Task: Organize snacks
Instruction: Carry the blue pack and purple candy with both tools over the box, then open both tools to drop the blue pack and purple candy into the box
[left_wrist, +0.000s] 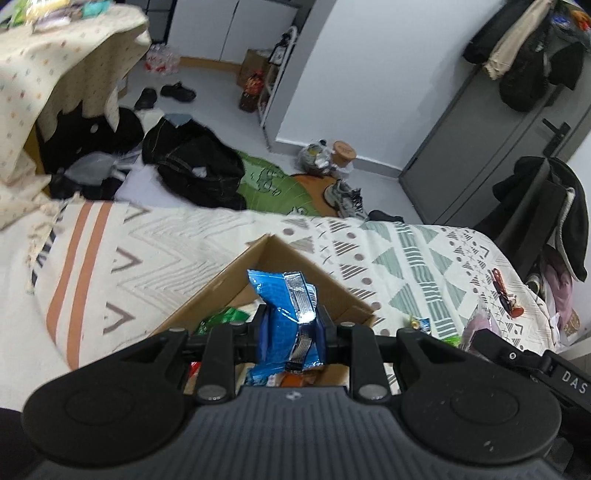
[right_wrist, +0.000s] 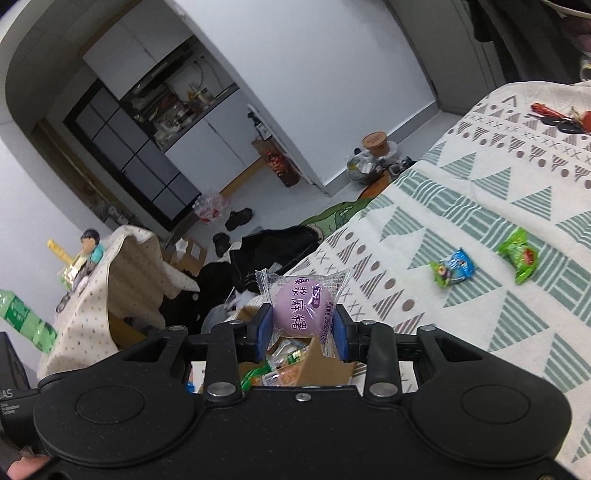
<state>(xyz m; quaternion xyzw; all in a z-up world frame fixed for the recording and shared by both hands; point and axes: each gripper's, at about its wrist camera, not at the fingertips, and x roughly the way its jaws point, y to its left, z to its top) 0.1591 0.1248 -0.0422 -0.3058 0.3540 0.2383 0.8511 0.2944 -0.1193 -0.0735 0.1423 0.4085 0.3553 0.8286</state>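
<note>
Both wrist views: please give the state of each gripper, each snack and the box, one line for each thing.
Left gripper: shut on the blue snack packet, held over the box.
Right gripper: shut on the purple mochi, in its clear wrapper.
Cardboard box: open, with snacks inside.
Green candy: lying loose on the bed cover.
Blue-green candy: lying loose, apart from the green one.

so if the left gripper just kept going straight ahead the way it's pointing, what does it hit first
Most likely the far wall of the cardboard box, just beyond the blue snack packet held in the left gripper. Past that lies the patterned bedspread. Depth is uncertain in this fisheye view.
</note>
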